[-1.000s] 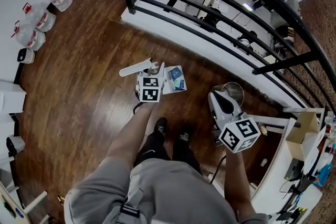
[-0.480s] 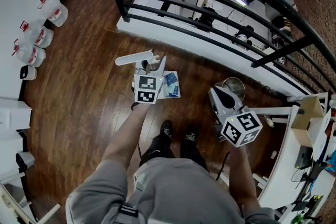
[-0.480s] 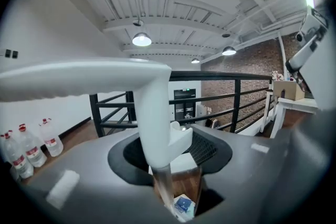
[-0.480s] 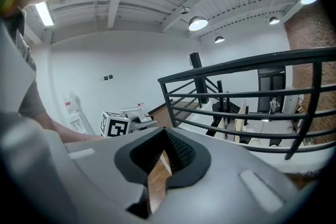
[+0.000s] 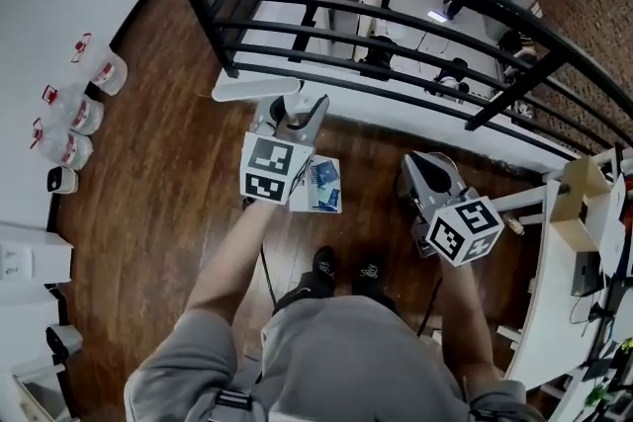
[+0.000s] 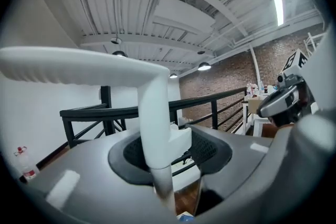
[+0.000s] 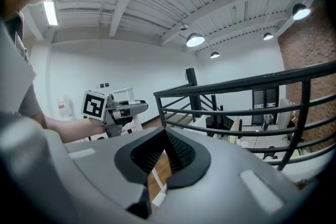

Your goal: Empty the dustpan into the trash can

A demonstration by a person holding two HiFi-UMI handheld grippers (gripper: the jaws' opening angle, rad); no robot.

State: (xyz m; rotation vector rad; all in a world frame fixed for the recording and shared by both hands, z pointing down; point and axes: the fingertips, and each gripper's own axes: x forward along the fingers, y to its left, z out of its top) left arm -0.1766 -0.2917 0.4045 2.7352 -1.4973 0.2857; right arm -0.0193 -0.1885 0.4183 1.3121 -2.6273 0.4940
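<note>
My left gripper [image 5: 292, 114] [image 6: 163, 149] is shut on the white shaft of a long-handled dustpan [image 6: 155, 123], just under its flat top grip [image 5: 255, 89]. The pan [image 5: 322, 185], holding blue scraps, hangs below my left marker cube and is partly hidden by it. To the right, my right gripper [image 5: 420, 163] [image 7: 165, 136] has its jaws together with nothing between them. The metal trash can [image 5: 450, 160] shows only as a sliver of rim behind that gripper. In the right gripper view, the left gripper [image 7: 123, 107] appears at the left, at about the same height.
A black metal railing [image 5: 396, 15] runs across just beyond both grippers. Plastic jugs [image 5: 74, 114] line the wall at the left. A white desk with a cardboard box [image 5: 584, 203] stands at the right. The person's shoes [image 5: 346, 267] are on the wood floor below the grippers.
The left gripper has risen toward the head camera with the dustpan handle and rolled somewhat. The right gripper has lifted a little. Neither grip has changed.
</note>
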